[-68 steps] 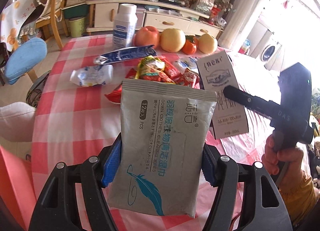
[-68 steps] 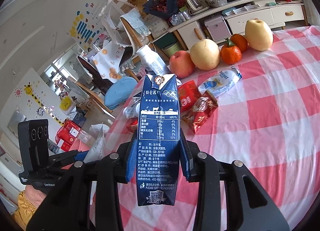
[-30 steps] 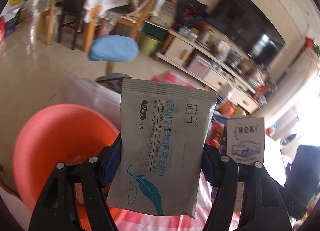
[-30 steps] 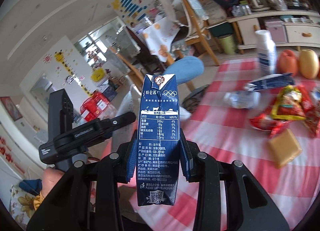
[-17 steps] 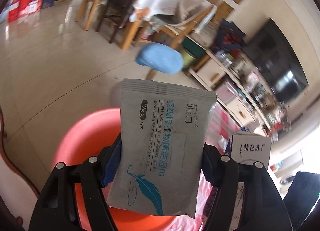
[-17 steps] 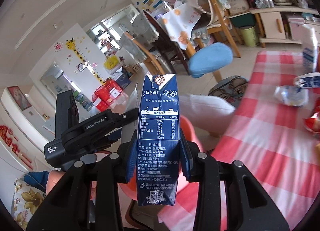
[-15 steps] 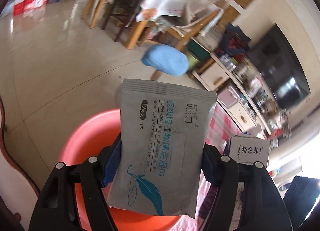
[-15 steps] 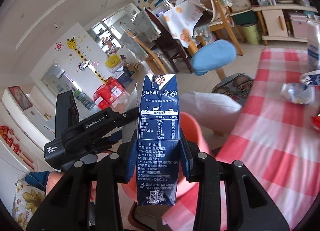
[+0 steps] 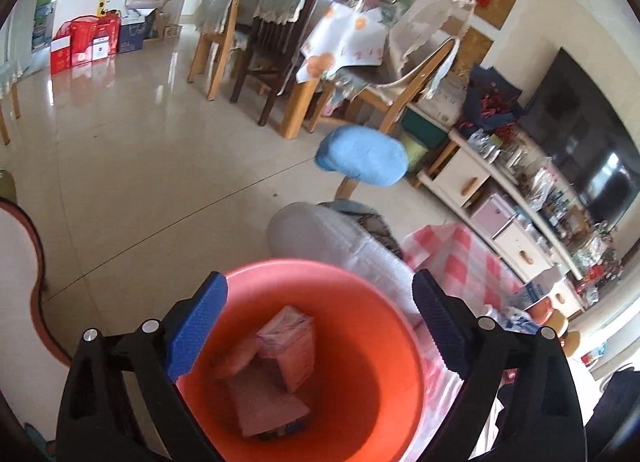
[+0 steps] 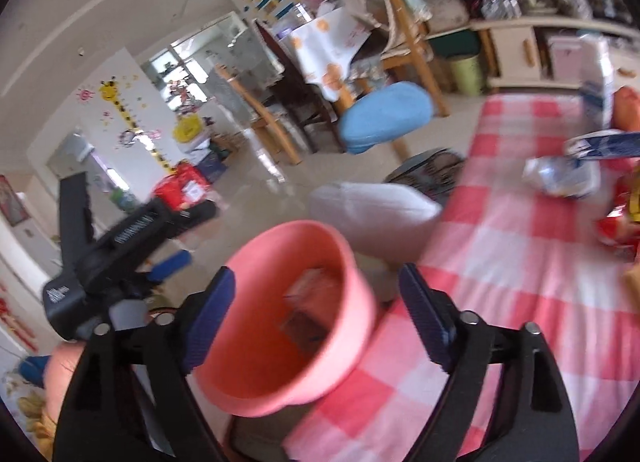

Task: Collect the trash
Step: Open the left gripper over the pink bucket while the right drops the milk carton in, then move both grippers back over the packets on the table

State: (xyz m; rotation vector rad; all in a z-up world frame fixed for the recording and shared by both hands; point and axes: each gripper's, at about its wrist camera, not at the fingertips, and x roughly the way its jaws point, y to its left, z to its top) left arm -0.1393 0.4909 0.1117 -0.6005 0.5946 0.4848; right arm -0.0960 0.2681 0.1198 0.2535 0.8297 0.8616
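A: Trash: both pieces are gone from the claws. The wipes pack [image 9: 264, 402] and the milk carton [image 9: 290, 344] now lie at the bottom of the pink bucket [image 9: 360, 302], carton tilted against the far-right wall, pack flat under it on the near side. Half a second ago each was still clamped above the rim.

B: Claw state?

A: Left gripper [image 9: 320, 326] jaws are opening, nothing between them, blue pads either side of the bucket mouth. Right gripper [image 10: 316, 310] is the same, jaws opening, empty, bucket framed between the pads. Right view is motion-blurred, so I can't say which item is which from there.

B: Bucket position?

A: Just beside the left edge of the table, below the level of the checked tablecloth [image 10: 520, 262]. White cushioned seat [image 10: 372, 213] just beyond it, blue stool [image 10: 384, 117] farther out.

B: So this pair is done. What's left?

A: Plenty, I'd judge. On the right side of the cloth: a crumpled clear bottle [image 10: 560, 177], a flattened blue carton [image 10: 604, 145] just behind it, red snack wrappers [image 10: 616, 221] at the right edge. The white bottle [image 10: 596, 73] and fruit at the far end look like keepers, not trash.

B: Next?

A: Likely both hands swing back right to the table for another pair. Risk is low; the bucket has room.
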